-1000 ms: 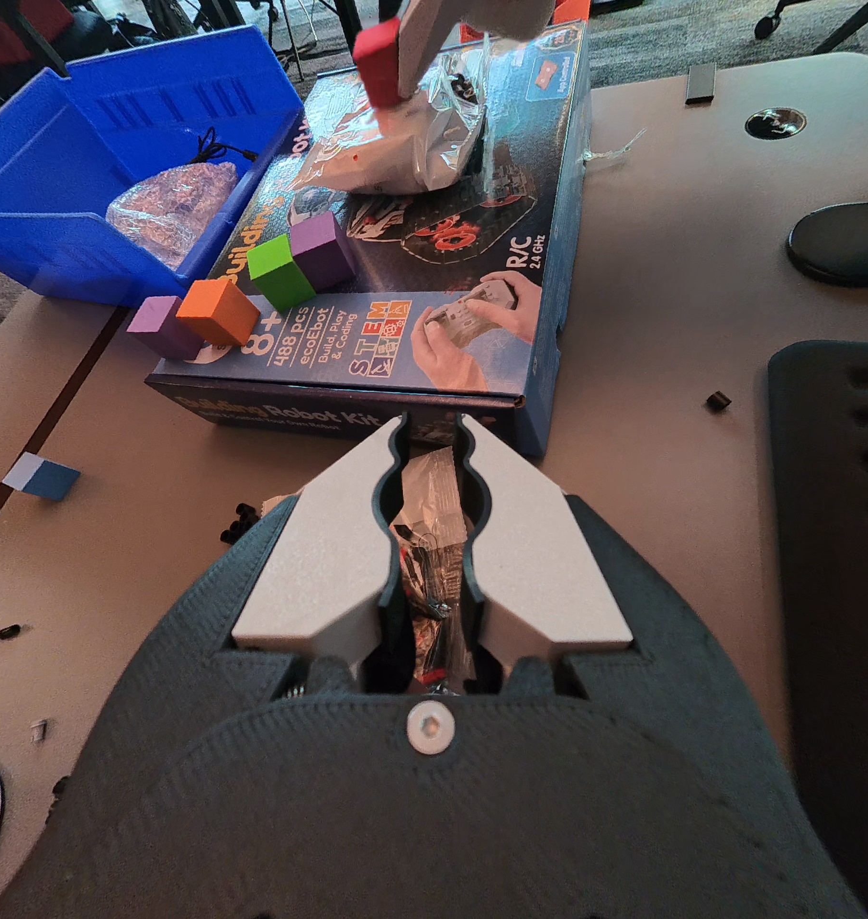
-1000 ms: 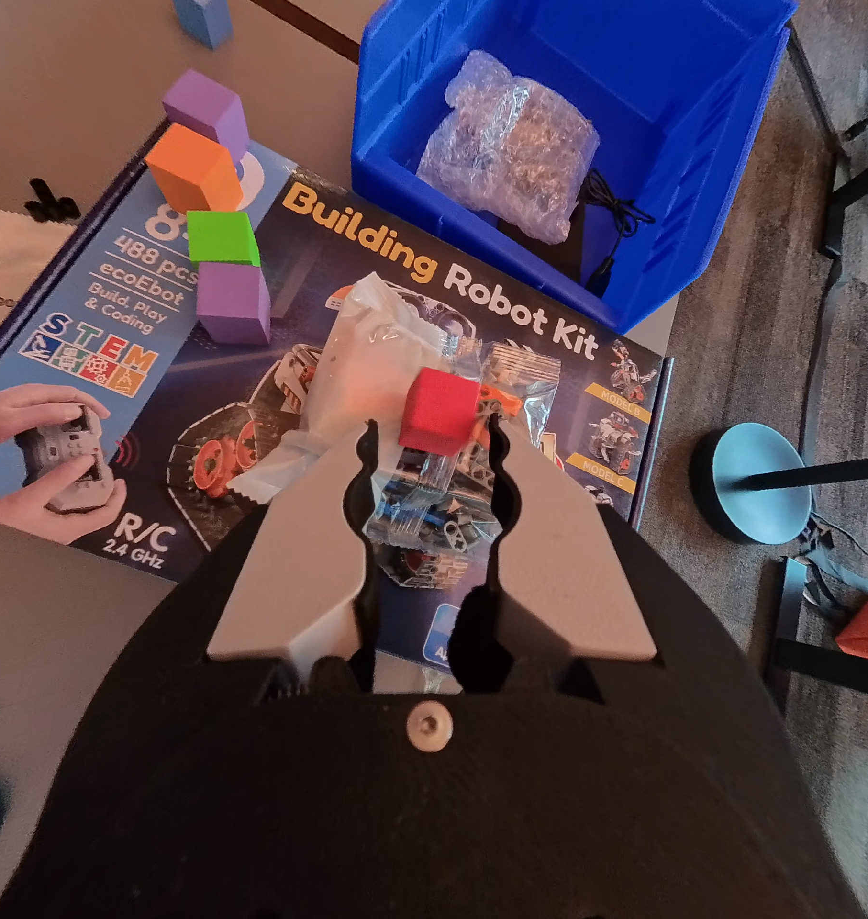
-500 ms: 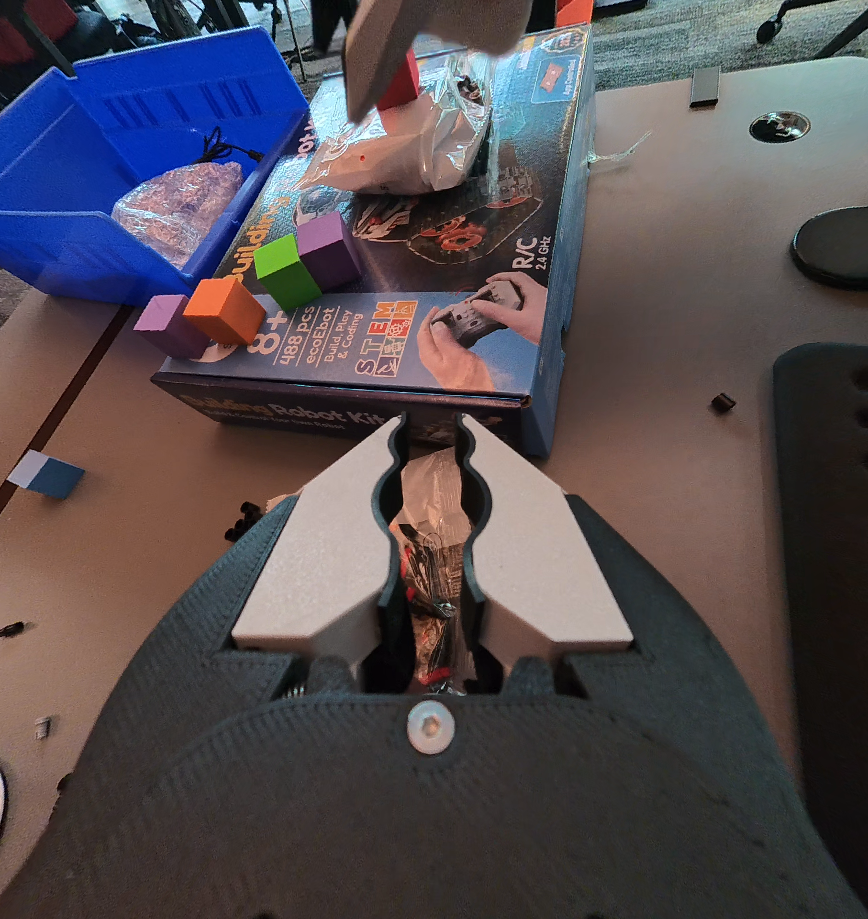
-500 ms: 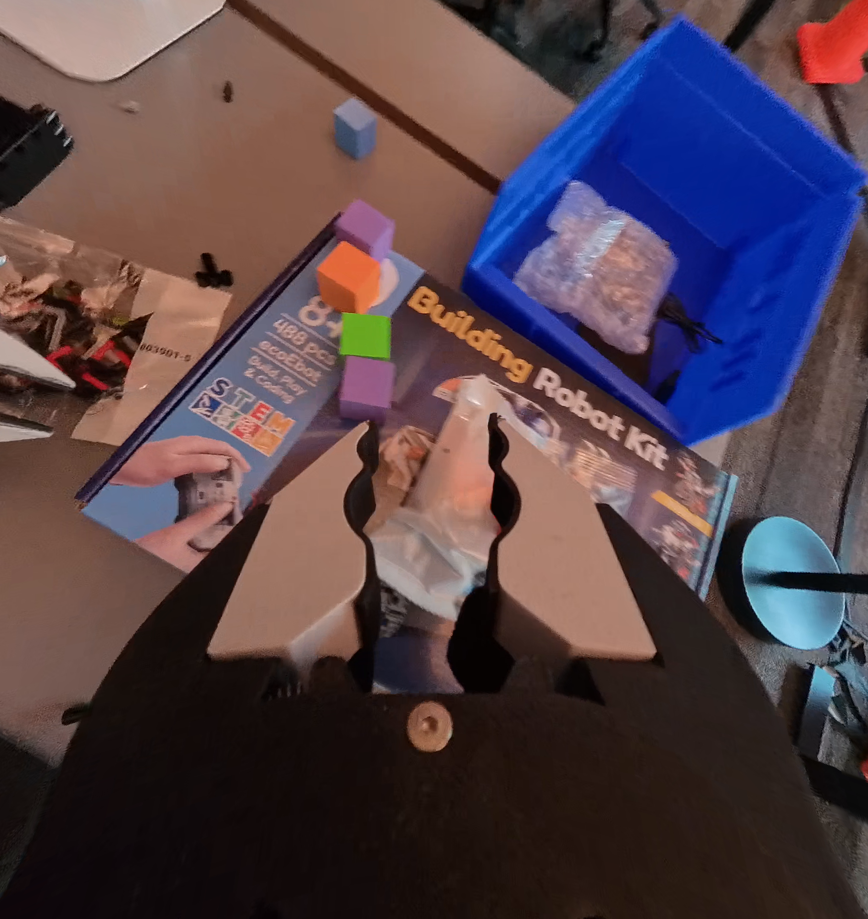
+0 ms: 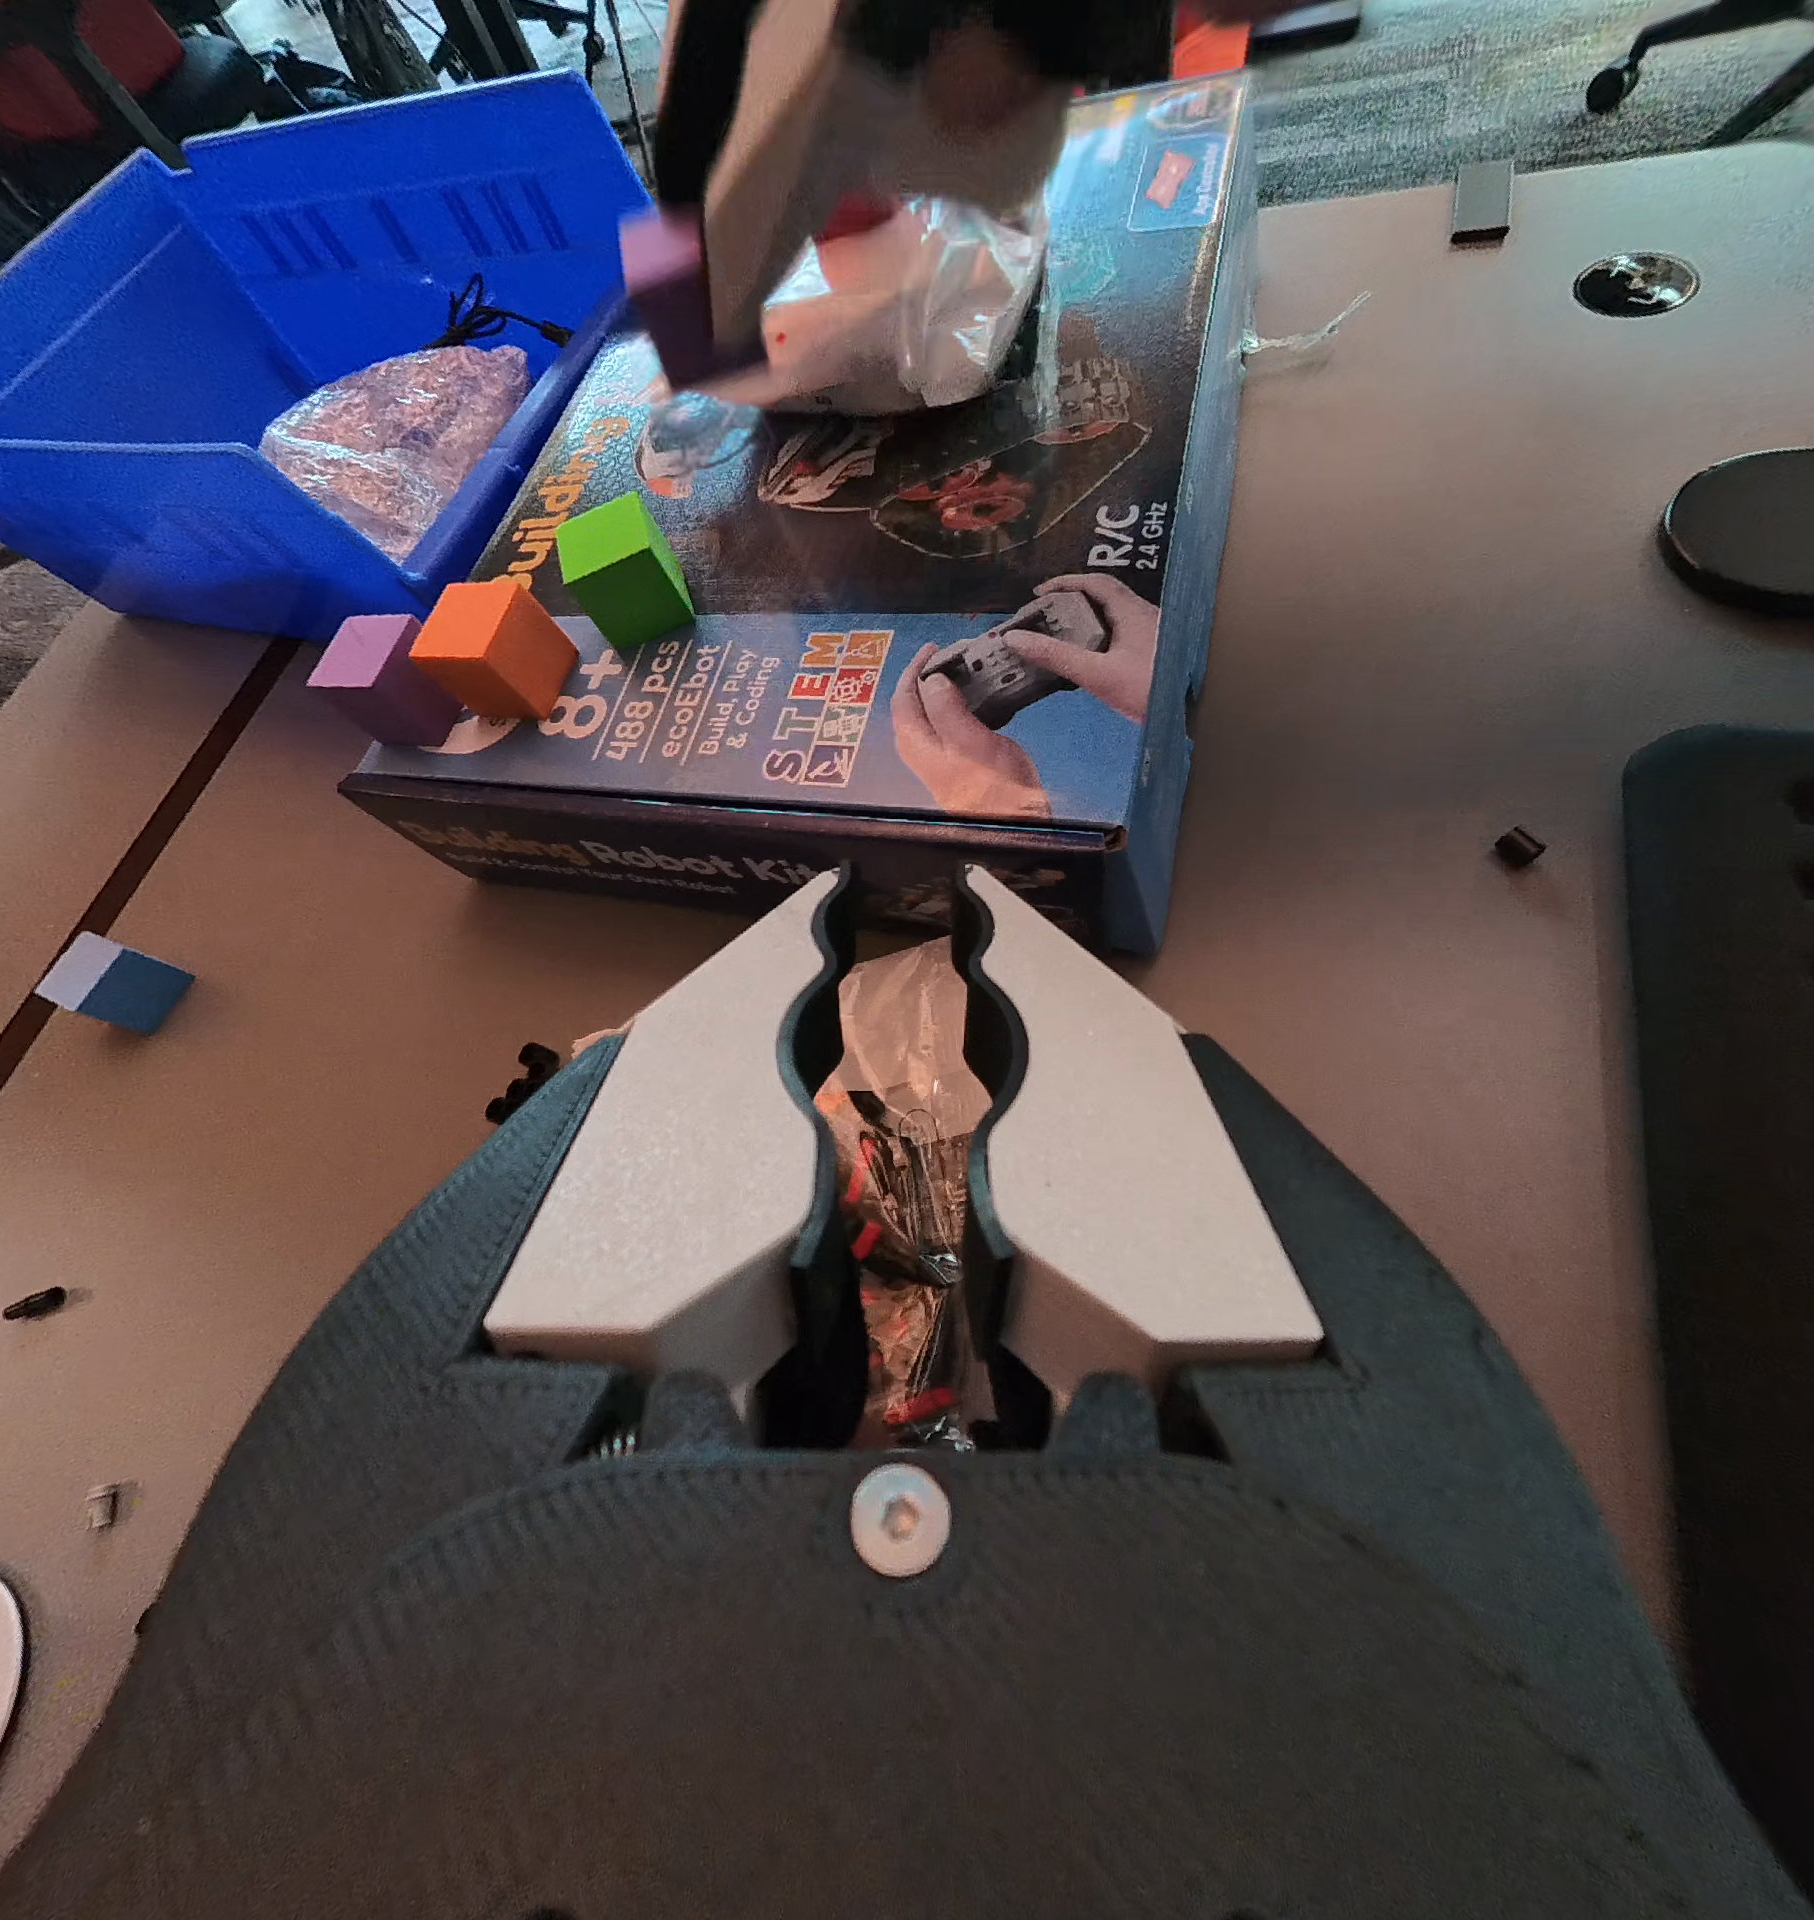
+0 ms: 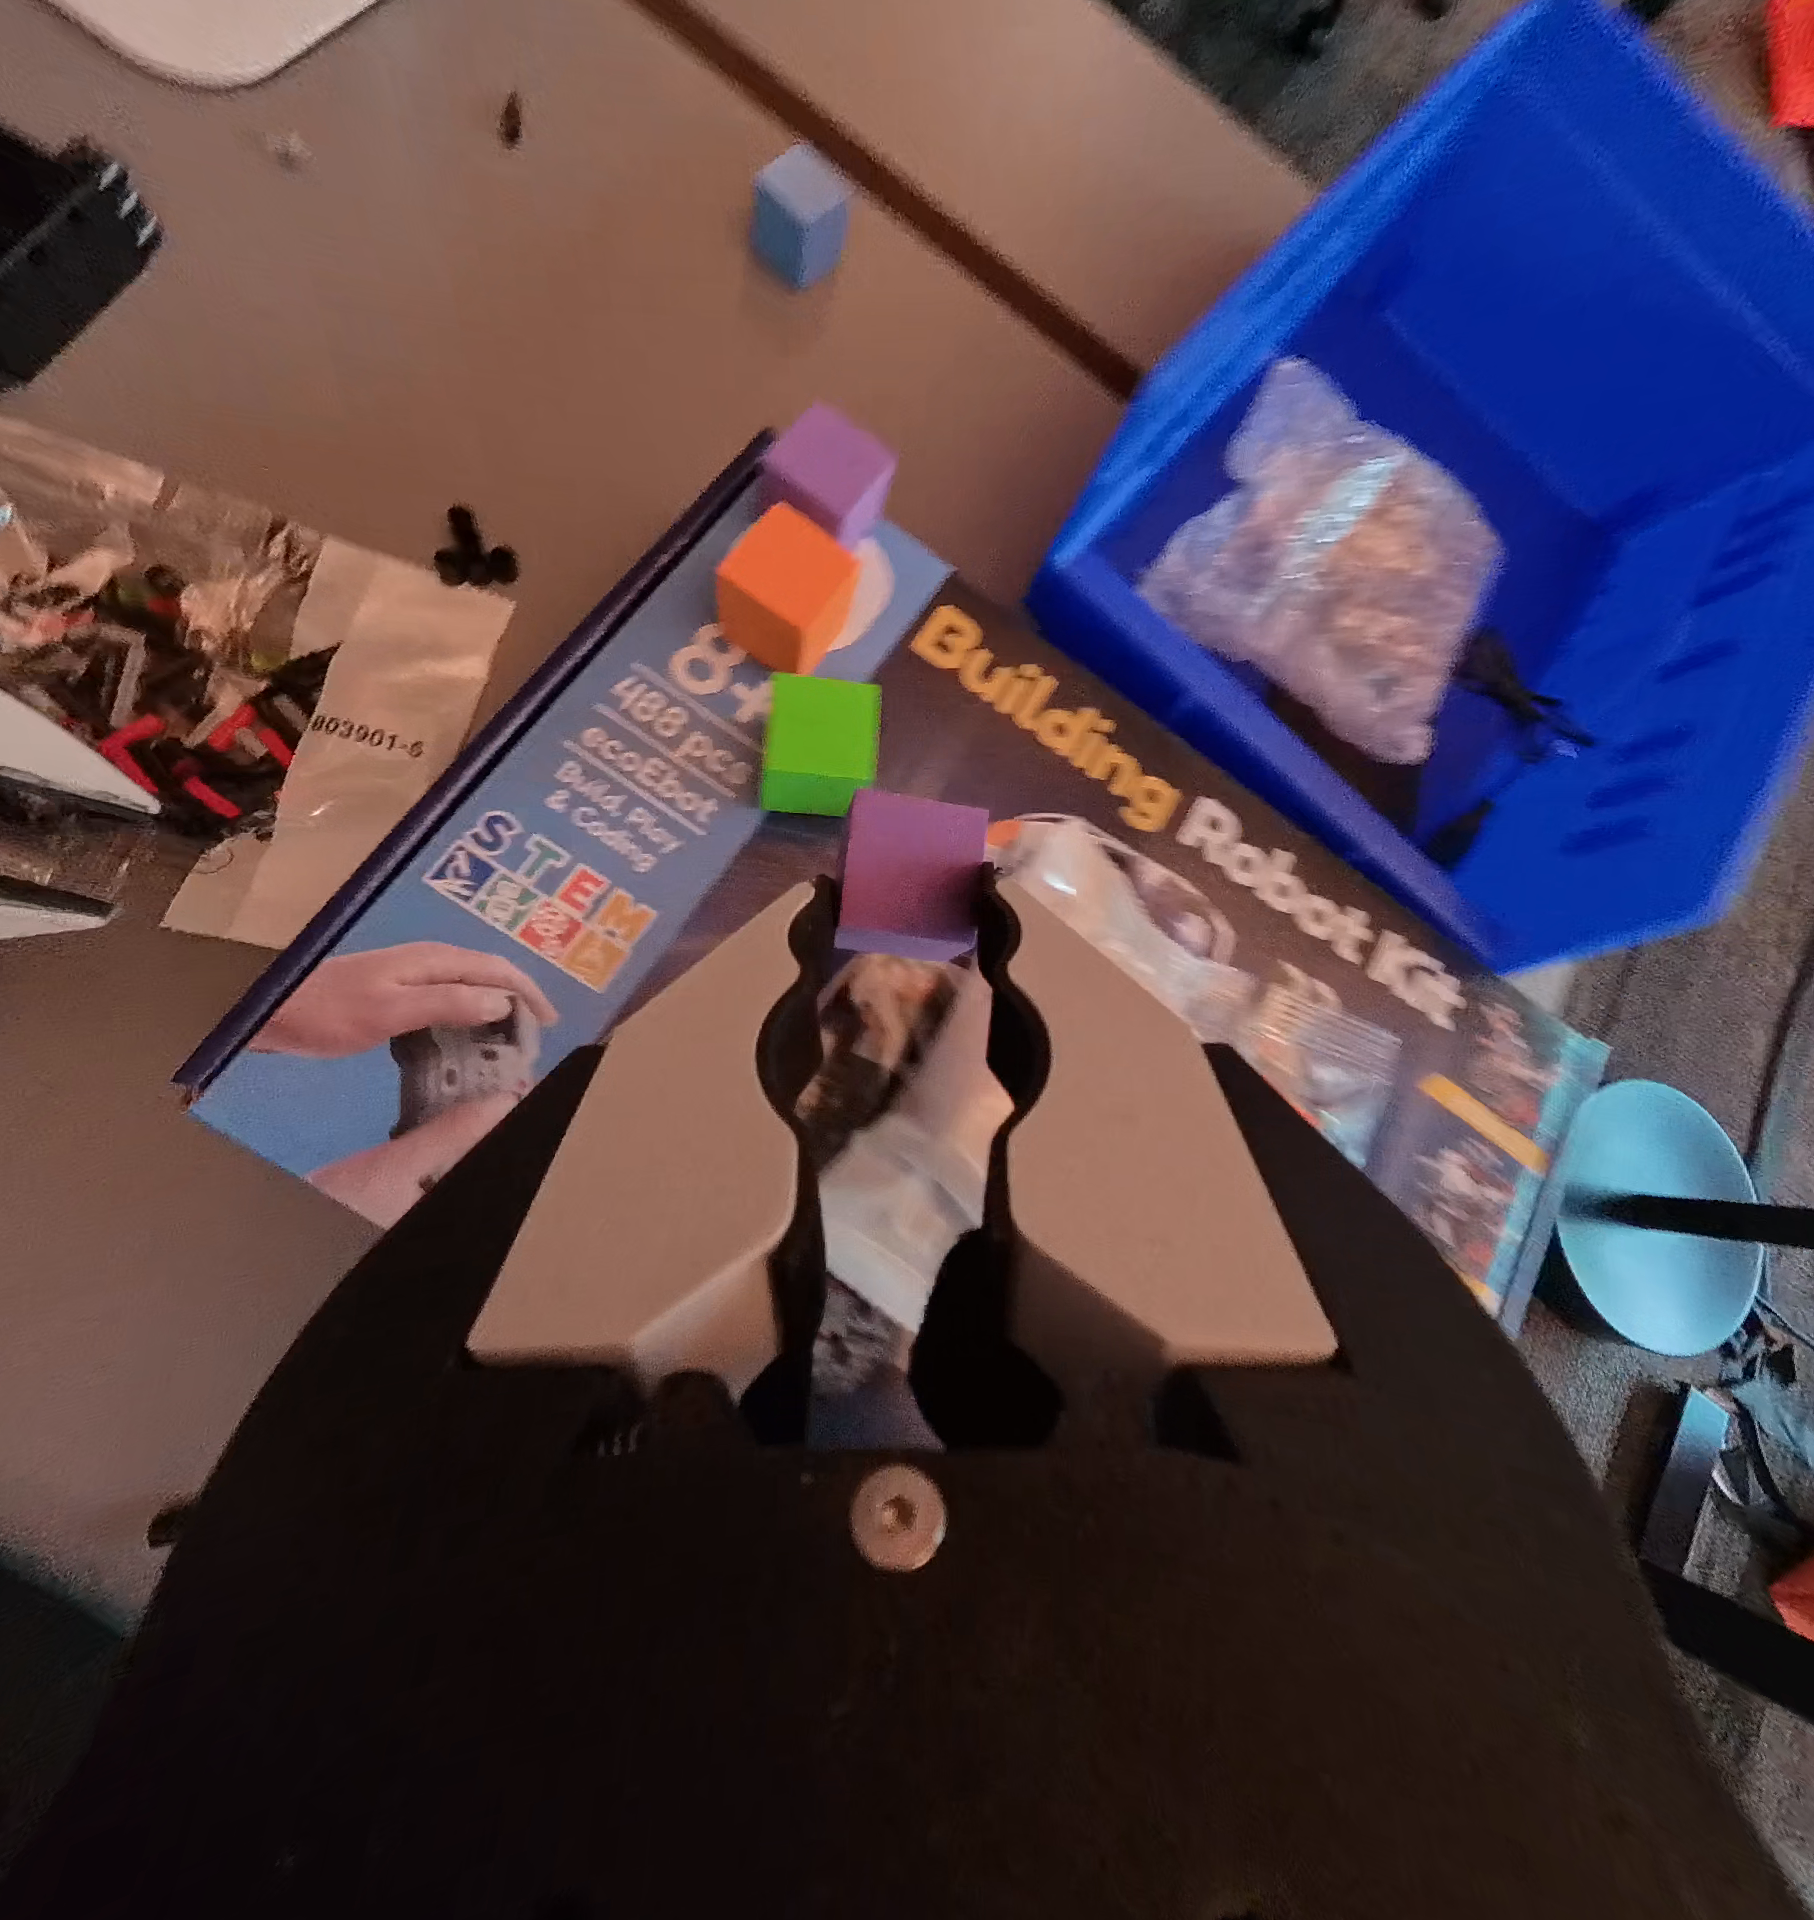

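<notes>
Right gripper (image 6: 908, 894): pinches a dark purple cube (image 6: 911, 871) at its fingertips, above the blue kit box (image 6: 529, 894), just near of the green cube (image 6: 818, 743); keep the squeeze even and level.
Left gripper (image 5: 903, 883): nearly pressed together over a parts bag (image 5: 908, 1164) on the table (image 5: 1402, 727); whether it grips, I cannot tell.
Far left: blue bin (image 6: 1609, 343).

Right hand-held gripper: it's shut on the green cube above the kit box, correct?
Wrong colour. The right wrist view shows the right hand-held gripper shut on the purple cube; the green cube sits free on the kit box.
</notes>
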The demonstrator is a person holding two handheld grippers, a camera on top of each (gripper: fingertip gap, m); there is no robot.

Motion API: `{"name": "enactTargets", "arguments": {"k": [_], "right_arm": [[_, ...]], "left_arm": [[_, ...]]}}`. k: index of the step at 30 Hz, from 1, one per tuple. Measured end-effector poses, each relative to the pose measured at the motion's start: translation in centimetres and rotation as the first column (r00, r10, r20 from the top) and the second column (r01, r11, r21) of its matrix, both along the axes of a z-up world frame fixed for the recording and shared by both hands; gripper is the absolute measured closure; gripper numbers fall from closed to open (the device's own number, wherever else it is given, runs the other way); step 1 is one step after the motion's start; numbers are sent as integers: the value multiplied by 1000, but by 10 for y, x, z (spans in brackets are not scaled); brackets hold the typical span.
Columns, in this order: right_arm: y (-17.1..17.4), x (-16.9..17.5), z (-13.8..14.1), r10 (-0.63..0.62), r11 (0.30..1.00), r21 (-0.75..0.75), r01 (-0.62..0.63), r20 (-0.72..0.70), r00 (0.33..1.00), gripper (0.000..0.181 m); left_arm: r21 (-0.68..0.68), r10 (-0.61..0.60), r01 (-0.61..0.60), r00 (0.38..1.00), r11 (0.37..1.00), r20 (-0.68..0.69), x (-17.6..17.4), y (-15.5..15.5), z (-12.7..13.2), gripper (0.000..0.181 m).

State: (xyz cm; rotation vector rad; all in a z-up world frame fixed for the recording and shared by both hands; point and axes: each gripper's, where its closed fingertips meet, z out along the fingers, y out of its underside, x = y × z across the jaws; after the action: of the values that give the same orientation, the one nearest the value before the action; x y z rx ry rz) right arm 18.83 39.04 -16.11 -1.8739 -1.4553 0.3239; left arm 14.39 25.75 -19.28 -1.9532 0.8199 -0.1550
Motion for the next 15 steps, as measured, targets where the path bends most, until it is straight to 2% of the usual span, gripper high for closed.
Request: {"name": "enactTargets", "arguments": {"k": [3,6,9,15], "right_arm": [[19,34,35,-88,996,16,88,-50,995,155],[33,63,49,-147,989,-15,146,-55,988,155],[39,75,47,-168,985,-33,167,-30,985,155],[42,73,27,-162,984,-77,162,6,987,155]], "left_arm": [[0,2,-2,1000,1000,4,-1,0,0,165],[-3,1,-1,1000,1000,4,0,1,-1,165],[-7,-1,1,1000,1000,1,1,1,-3,165],[-10,1,-1,1000,1000,-5,0,1,-4,165]]}}
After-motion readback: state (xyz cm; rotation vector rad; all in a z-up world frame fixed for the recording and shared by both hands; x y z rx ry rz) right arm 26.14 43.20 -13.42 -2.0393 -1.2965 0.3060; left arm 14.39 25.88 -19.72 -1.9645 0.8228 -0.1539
